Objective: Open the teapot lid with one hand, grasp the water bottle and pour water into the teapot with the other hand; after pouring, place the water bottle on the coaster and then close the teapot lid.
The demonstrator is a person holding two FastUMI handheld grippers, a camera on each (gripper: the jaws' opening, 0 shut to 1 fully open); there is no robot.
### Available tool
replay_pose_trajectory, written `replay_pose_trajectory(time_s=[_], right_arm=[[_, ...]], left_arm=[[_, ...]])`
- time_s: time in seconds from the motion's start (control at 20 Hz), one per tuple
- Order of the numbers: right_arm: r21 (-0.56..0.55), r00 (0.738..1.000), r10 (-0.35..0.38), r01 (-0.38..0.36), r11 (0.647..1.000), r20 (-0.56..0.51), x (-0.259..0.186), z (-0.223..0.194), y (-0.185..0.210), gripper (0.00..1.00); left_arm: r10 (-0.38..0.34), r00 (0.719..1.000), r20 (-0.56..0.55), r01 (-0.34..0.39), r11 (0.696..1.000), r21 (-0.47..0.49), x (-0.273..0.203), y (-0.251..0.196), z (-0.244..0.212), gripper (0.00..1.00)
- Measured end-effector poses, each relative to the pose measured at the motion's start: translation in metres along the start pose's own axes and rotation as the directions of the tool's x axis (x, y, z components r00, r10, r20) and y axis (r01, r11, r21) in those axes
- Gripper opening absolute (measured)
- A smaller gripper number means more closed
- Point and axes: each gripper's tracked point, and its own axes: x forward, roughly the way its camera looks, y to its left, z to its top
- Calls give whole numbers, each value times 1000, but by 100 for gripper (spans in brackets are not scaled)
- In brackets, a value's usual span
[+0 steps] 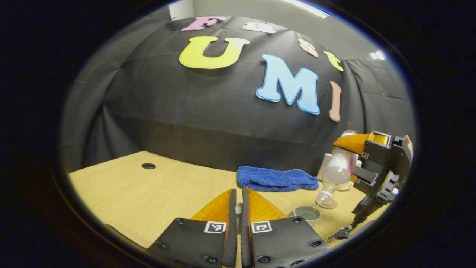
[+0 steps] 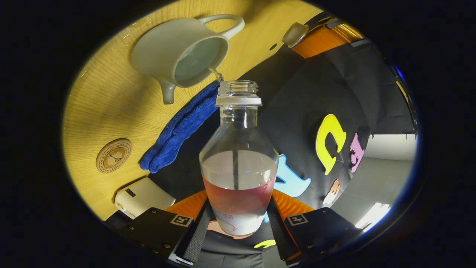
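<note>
Right now the pour is under way. The right hand-held gripper [image 2: 238, 223] has both fingers pressed on the body of the water bottle [image 2: 238, 163], which is tipped with its long axis running neck-down toward the teapot [image 2: 178, 56]. A thin stream runs from the bottle mouth into the open teapot, which stands on the tabletop [image 2: 93, 111] with its lid off. The bottle is about half full.

In the right gripper view the left hand-held gripper [image 2: 316, 33] holds the small lid [image 2: 295, 34] off to one side of the teapot. In the left gripper view its fingers stand nearly together, though what sits between them is hard to make out there.

The coaster [image 2: 113, 155] lies on the tabletop beyond the blue cloth [image 2: 182, 126], well apart from the teapot and nearer the right gripper, so that hand should carry the bottle there.
</note>
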Motion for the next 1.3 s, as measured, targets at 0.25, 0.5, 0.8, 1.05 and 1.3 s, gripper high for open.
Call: replay_pose_trajectory(time_s=[0.25, 0.5, 0.8, 1.05, 1.3], right_arm=[[-49, 999, -49, 50, 998, 7, 0, 1, -12, 77], [-60, 997, -82, 82, 995, -5, 2, -3, -19, 77], [56, 1000, -4, 4, 998, 7, 1, 0, 3, 77], [381, 979, 202, -201, 903, 38, -10, 11, 53, 77], [628, 940, 322, -317, 711, 110, -25, 29, 84, 77]], left_arm=[[4, 1000, 8, -4, 1000, -10, -1, 2, 1, 11], [10, 1000, 11, -10, 1000, -18, -2, 5, 3, 11], [17, 1000, 23, -16, 999, -34, -2, 7, 4, 11], [21, 999, 31, -20, 999, -47, -4, 10, 7, 11], [20, 999, 27, -18, 999, -48, -3, 9, 6, 11]])
